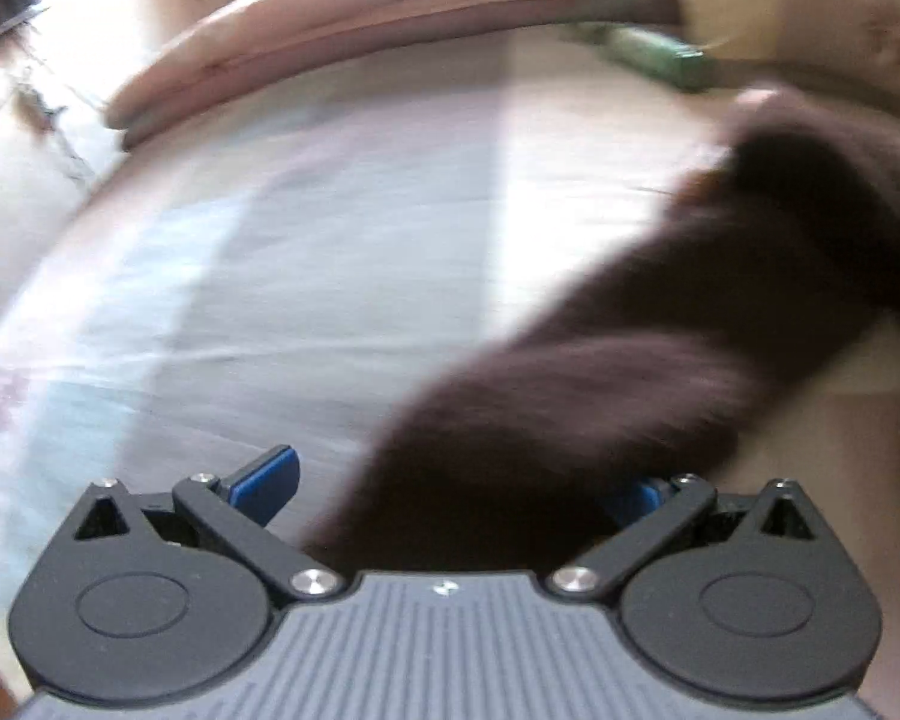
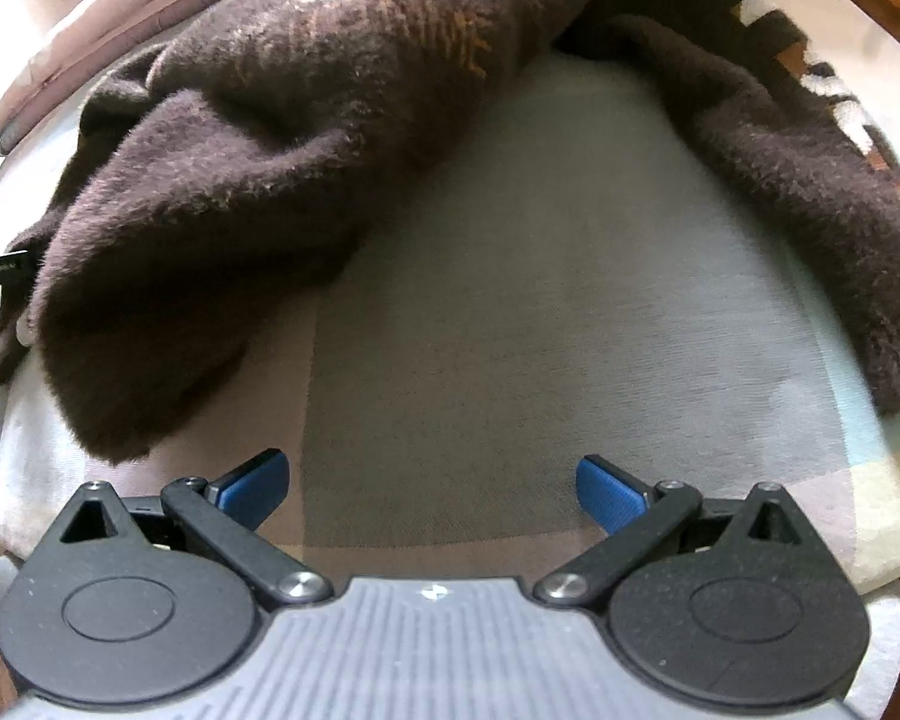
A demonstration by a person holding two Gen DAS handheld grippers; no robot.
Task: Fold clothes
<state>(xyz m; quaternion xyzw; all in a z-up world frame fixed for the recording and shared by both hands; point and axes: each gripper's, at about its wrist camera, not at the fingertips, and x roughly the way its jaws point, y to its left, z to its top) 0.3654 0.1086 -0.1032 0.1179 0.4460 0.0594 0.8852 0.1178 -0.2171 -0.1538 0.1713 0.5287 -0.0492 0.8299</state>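
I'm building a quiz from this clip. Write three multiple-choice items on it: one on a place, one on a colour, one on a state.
1. Where does the sweater lie?
A. on the striped bed cover
B. in a basket
C. on a hanger

2. What colour are the fingertips of the right tool?
A. red
B. blue
C. yellow

3. How does the right tool stand?
A. shut on the sweater
B. shut on nothing
C. open, nothing between its fingertips

Answers:
1 A: the dark brown knit spreads rumpled over the cover.
2 B: both pads show blue in the right wrist view.
3 C: the pads stand wide apart, with only bare cover between them.
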